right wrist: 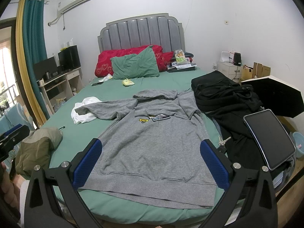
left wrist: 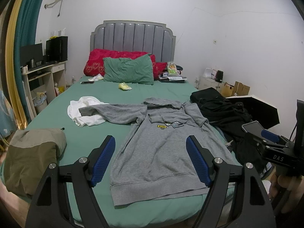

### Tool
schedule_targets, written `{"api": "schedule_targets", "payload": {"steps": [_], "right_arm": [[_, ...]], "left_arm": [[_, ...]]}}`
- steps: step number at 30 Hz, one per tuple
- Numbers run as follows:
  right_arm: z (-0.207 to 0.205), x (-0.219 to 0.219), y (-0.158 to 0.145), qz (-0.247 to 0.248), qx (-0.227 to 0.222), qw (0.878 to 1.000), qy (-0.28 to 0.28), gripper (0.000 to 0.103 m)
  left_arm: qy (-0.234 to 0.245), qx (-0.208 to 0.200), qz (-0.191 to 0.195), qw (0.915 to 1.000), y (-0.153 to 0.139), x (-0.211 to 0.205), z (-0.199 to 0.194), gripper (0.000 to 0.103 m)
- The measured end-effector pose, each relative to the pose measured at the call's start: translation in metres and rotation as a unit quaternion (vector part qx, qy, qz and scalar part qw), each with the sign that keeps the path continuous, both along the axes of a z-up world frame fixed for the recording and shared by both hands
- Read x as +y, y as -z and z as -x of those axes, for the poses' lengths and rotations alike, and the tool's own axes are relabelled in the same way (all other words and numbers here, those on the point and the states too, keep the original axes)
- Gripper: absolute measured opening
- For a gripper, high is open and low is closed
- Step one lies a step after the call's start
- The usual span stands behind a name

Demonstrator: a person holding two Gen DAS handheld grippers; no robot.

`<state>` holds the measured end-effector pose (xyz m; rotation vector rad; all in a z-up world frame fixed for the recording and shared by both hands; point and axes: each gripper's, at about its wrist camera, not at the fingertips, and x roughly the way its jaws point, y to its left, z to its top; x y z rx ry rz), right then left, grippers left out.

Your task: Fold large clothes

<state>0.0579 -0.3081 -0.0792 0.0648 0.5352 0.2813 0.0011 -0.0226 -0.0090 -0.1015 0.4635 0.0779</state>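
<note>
One grey hoodie (right wrist: 150, 144). One white garment (right wrist: 83, 112). One olive jacket (right wrist: 38, 148). One black clothes heap (right wrist: 228, 102). One green pillow (right wrist: 134, 66). One tablet (right wrist: 271, 138). One umbrella (right wrist: 273, 91). One bed (right wrist: 117, 93).
</note>
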Motion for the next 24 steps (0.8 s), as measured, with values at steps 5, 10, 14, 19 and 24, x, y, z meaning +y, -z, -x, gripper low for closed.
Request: {"api": "schedule_targets", "payload": {"steps": [5, 10, 14, 19, 24], "right_arm": [[0.0001, -0.0002, 0.0004, 0.000, 0.000, 1.000, 0.000, 0.102], [0.0003, -0.0006, 0.0005, 0.000, 0.001, 1.000, -0.001, 0.102], [0.0001, -0.0008, 0.0008, 0.000, 0.001, 1.000, 0.000, 0.102], [0.0000, -0.0011, 0.0011, 0.000, 0.001, 1.000, 0.000, 0.102], [-0.0015, -0.0033, 0.0052, 0.002, 0.005, 1.000, 0.000, 0.102]], "left_arm": [[0.000, -0.001, 0.000, 1.0000, -0.0002, -0.0003, 0.0000, 0.080], [0.000, 0.000, 0.001, 1.0000, -0.0007, -0.0015, -0.0001, 0.080], [0.001, 0.000, 0.000, 1.0000, -0.0004, -0.0026, -0.0006, 0.080], [0.002, 0.001, 0.002, 1.0000, -0.0003, -0.0055, -0.0027, 0.080], [-0.002, 0.012, 0.003, 0.9999, 0.0012, -0.0068, -0.0046, 0.080]]}}
